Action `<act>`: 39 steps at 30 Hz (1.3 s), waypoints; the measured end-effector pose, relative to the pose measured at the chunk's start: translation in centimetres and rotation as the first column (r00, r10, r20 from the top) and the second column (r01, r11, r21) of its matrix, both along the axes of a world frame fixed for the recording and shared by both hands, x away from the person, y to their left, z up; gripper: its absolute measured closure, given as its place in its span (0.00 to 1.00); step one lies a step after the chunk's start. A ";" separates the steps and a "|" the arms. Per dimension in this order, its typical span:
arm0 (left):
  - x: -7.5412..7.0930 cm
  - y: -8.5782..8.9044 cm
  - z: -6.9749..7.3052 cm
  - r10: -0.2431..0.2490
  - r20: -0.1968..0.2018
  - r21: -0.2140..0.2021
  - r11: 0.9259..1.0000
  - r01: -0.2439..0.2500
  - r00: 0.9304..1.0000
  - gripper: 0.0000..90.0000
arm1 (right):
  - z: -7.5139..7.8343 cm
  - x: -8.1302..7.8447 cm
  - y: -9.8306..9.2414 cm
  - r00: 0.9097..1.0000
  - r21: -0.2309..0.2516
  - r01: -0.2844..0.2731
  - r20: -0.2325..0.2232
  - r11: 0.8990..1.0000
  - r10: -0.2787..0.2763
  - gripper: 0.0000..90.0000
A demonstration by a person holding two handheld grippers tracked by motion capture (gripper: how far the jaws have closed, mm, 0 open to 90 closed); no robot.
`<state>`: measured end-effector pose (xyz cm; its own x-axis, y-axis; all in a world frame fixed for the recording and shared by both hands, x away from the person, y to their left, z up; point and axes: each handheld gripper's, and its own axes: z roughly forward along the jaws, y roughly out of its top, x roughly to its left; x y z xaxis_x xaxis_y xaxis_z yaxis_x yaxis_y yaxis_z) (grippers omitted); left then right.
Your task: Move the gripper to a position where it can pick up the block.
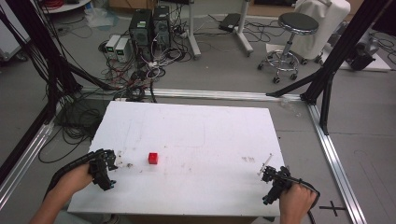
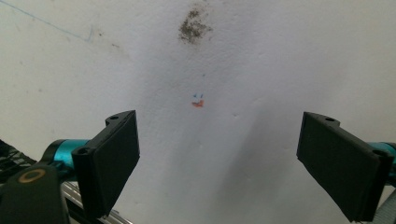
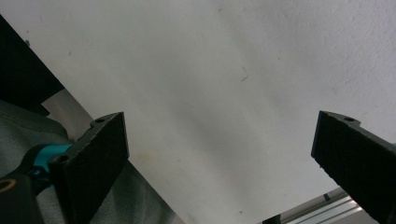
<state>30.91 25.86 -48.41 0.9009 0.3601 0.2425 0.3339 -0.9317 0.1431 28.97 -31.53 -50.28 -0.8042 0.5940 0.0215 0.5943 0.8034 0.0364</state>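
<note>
Your left gripper (image 1: 103, 169) sits at the near-left corner of the white table (image 1: 201, 126), your left hand (image 1: 70, 182) behind it; right gripper (image 1: 275, 183) at the near-right edge, right hand (image 1: 296, 200) on it. Only the high view gives the layout: a small red cube (image 1: 152, 158) on the tabletop, left of centre, near your left gripper but not touching, well apart from the right one. A thin white stick (image 1: 265, 164) lies just beyond the right gripper. Left gripper view: jaws spread wide, nothing btwn them, bare white table (image 2: 261, 70) under, w/ a dark smudge (image 2: 194, 25) up top and a tiny orange-blue mark (image 2: 198, 101) mid-frame; high view picks up that smudge as a faint speck, the small mark not at all. Right gripper view: jaws also wide apart, empty, looking at the white table (image 3: 224, 93) plus its edge, grey floor (image 3: 18, 130) and a bit of metal rail (image 3: 327, 210) past it. Beyond the table in the high view: cables (image 1: 140, 74), computer boxes (image 1: 149, 25), a stool (image 1: 292, 42).
</note>
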 end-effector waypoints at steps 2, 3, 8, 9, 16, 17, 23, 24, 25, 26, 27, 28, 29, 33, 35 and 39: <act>0.3 -0.1 0.1 -0.024 0.001 0.001 1.000 0.024 1.000 0.15 | 0.0 0.0 0.0 1.000 0.004 -0.006 0.003 1.000 0.006 0.03; 0.3 -0.1 0.1 -0.024 0.001 0.001 1.000 0.024 1.000 0.15 | 0.0 0.0 0.0 1.000 0.004 -0.006 0.003 1.000 0.006 0.03; 1.4 -0.4 0.6 -0.064 -0.008 0.011 0.998 0.064 0.998 0.15 | -0.1 0.1 0.2 1.000 0.007 -0.013 -0.001 1.000 0.013 0.03; 1.6 -0.4 0.8 -0.080 -0.008 0.022 0.997 0.080 0.997 0.15 | -0.1 0.1 0.2 1.000 0.007 -0.013 -0.001 1.000 0.013 0.03; 3.0 -1.2 2.2 -0.133 -0.001 0.039 0.990 0.133 0.991 0.15 | -0.1 0.2 0.3 1.000 0.009 -0.012 0.004 1.000 0.012 0.03; 3.0 -1.2 2.2 -0.133 -0.001 0.039 0.990 0.133 0.991 0.15 | -0.1 0.2 0.3 1.000 0.009 -0.012 0.004 1.000 0.012 0.03; 4.0 -2.3 2.8 -0.196 -0.012 0.051 0.979 0.197 0.980 0.15 | -0.2 0.3 0.4 1.000 0.014 -0.022 0.003 1.000 0.022 0.03; 4.2 -2.5 2.9 -0.209 -0.015 0.052 0.976 0.209 0.978 0.15 | -0.3 0.3 0.5 1.000 0.010 -0.020 0.001 1.000 0.020 0.03; 4.4 -2.8 2.9 -0.225 -0.021 0.062 0.972 0.226 0.974 0.15 | -0.3 0.3 0.5 1.000 0.010 -0.020 0.001 1.000 0.020 0.03; 4.5 -3.0 2.9 -0.228 -0.031 0.060 0.971 0.230 0.973 0.15 | -0.3 0.3 0.5 1.000 0.009 -0.023 0.002 1.000 0.023 0.04; 4.7 -3.3 2.9 -0.236 -0.036 0.065 0.969 0.238 0.971 0.15 | -0.3 0.3 0.5 1.000 0.009 -0.023 0.002 1.000 0.023 0.03; 4.9 -3.7 2.8 -0.241 -0.037 0.065 0.968 0.243 0.970 0.15 | -0.3 0.3 0.5 1.000 0.011 -0.024 -0.002 1.000 0.024 0.04; 4.9 -3.7 2.8 -0.241 -0.037 0.065 0.968 0.243 0.970 0.15 | -0.3 0.3 0.5 1.000 0.011 -0.024 -0.002 1.000 0.024 0.04; 5.6 -4.8 2.5 -0.273 -0.048 0.074 0.958 0.276 0.961 0.15 | -0.3 0.4 0.5 1.000 0.009 -0.029 -0.002 1.000 0.029 0.04; 5.9 -5.2 2.3 -0.284 -0.052 0.070 0.955 0.287 0.957 0.15 | -0.3 0.3 0.6 1.000 0.010 -0.024 -0.001 1.000 0.024 0.03; 6.5 -6.0 1.9 -0.314 -0.070 0.078 0.945 0.319 0.947 0.15 | -0.4 0.3 0.9 0.999 0.010 -0.032 -0.008 0.999 0.032 0.03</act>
<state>37.39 19.86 -46.54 0.9779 0.0339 0.2063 0.0248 -0.9986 0.0466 29.31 -30.62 -50.67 -0.8224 0.5679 0.0337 0.5688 0.8215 0.0403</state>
